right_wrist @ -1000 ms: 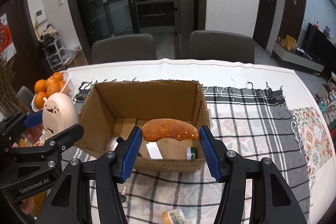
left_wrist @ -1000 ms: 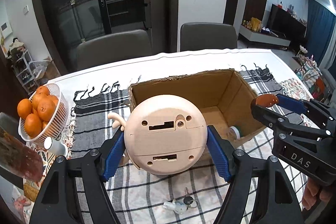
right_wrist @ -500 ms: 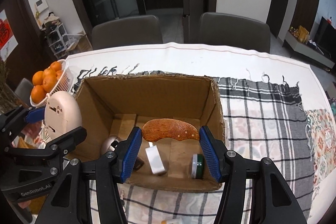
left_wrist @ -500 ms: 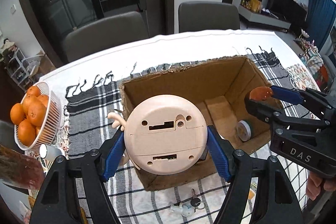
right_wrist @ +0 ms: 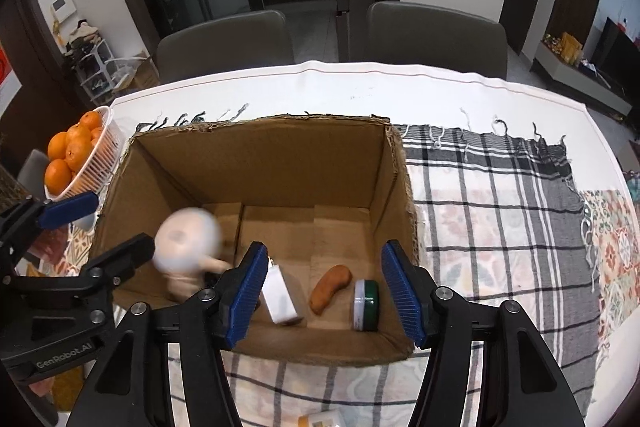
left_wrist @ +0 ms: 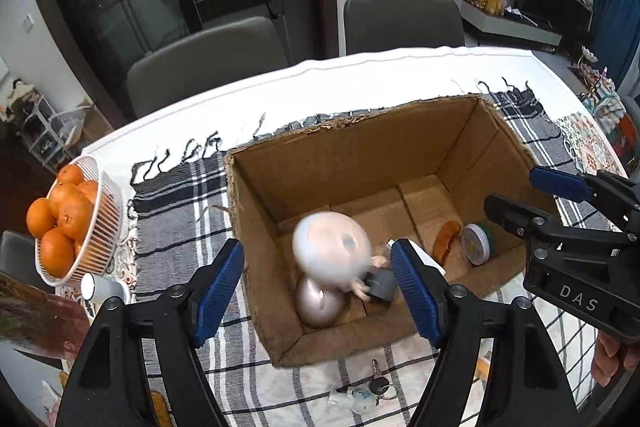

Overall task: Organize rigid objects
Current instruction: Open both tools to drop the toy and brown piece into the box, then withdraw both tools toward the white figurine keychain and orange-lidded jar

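Note:
An open cardboard box (left_wrist: 472,131) (right_wrist: 260,139) stands on the checked cloth. My left gripper (left_wrist: 320,287) is open above its near left part. A beige round-headed toy (left_wrist: 332,243) (right_wrist: 186,239) is blurred inside the box, free of the jaws. My right gripper (right_wrist: 324,291) is open above the box's near right part. A brown wooden comb (right_wrist: 330,287) (left_wrist: 446,243) lies on the box floor beside a green tin (right_wrist: 366,305), a white charger (right_wrist: 280,295) and a silver ball (left_wrist: 318,301).
A white basket of oranges (left_wrist: 64,223) (right_wrist: 76,151) stands left of the box, with a small white cup (left_wrist: 104,287) near it. Keys (left_wrist: 376,385) lie on the cloth in front of the box. Two grey chairs (right_wrist: 224,43) stand behind the table.
Both grippers moved over the box and opened. The beige toy left the left jaws and is dropping into the box. The wooden comb left the right jaws and lies on the box floor.

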